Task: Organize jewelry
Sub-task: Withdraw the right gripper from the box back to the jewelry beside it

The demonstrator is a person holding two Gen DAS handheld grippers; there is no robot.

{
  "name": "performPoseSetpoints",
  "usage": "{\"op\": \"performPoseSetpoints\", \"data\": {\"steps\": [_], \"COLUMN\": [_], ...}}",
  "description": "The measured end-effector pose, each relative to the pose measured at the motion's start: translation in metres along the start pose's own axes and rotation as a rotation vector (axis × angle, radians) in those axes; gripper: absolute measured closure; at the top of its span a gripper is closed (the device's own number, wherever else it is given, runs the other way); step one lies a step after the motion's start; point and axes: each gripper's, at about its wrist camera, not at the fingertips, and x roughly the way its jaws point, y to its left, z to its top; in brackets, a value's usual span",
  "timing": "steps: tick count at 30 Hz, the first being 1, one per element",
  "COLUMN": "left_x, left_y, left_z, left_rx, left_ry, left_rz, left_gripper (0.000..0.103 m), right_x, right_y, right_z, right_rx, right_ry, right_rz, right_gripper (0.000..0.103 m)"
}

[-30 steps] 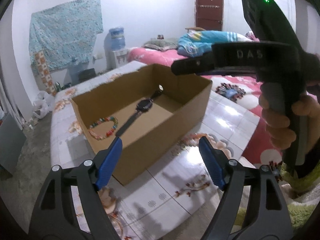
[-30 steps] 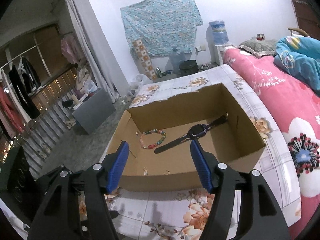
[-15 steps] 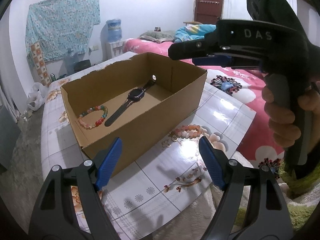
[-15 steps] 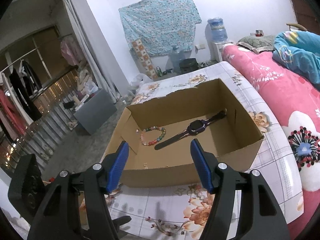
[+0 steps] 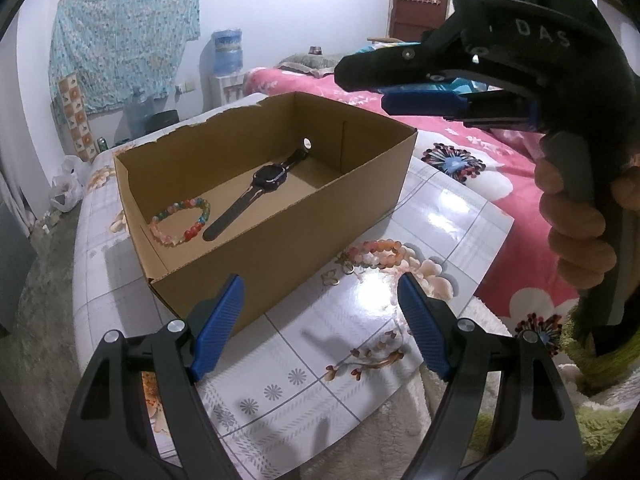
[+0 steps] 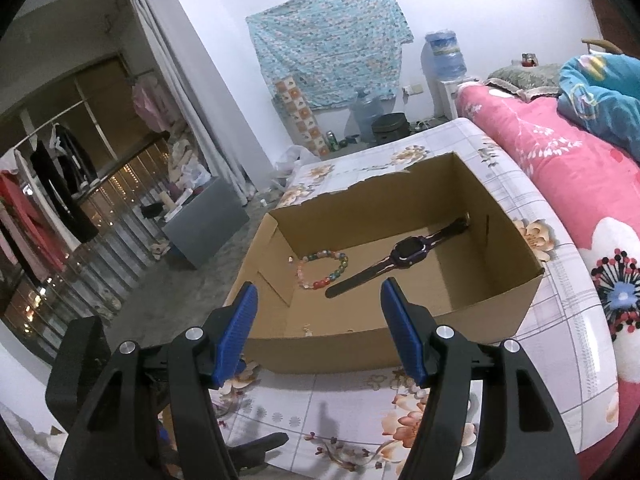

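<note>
Since the earlier frames the left-wrist view has drawn back from the cardboard box [image 5: 280, 216], so a pink beaded bracelet [image 5: 374, 254] beside the box now shows on the worktop [image 5: 304, 360]; the right-wrist view has barely changed; the left gripper [image 5: 320, 320] stands wide with nothing between its blue pads, hovering over the tiled floral worktop just in front of the box's near corner; the right gripper [image 6: 318, 322] is also spread, somewhat less wide, and empty, poised above the box's near wall; in the left-wrist view it appears from the side at upper right, gripped by a hand [image 5: 576, 224]; inside the open box lie a multicoloured beaded bracelet [image 6: 323, 269] and, just beside it, a black smartwatch [image 6: 400, 258] stretched flat with its strap running toward the far corner; the pink beaded bracelet rests on the worktop outside the box, close to its long side wall; beyond the worktop runs a bed with a pink flowered cover [image 6: 560, 168].
</note>
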Motion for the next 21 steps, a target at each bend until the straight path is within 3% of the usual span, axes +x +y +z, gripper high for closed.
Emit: {"op": "performPoseSetpoints", "data": {"steps": [21], "left_x": [0.0074], "left_y": [0.0034], "left_z": [-0.0063], "left_rx": [0.008], "left_ry": [0.018], "left_rz": [-0.002], "left_gripper": [0.028], "right_x": [0.0014], "right_y": [-0.0056], "right_z": [-0.0032], "right_rx": [0.014], "right_ry": [0.006], "right_rz": [-0.01], "right_gripper": [0.04]}}
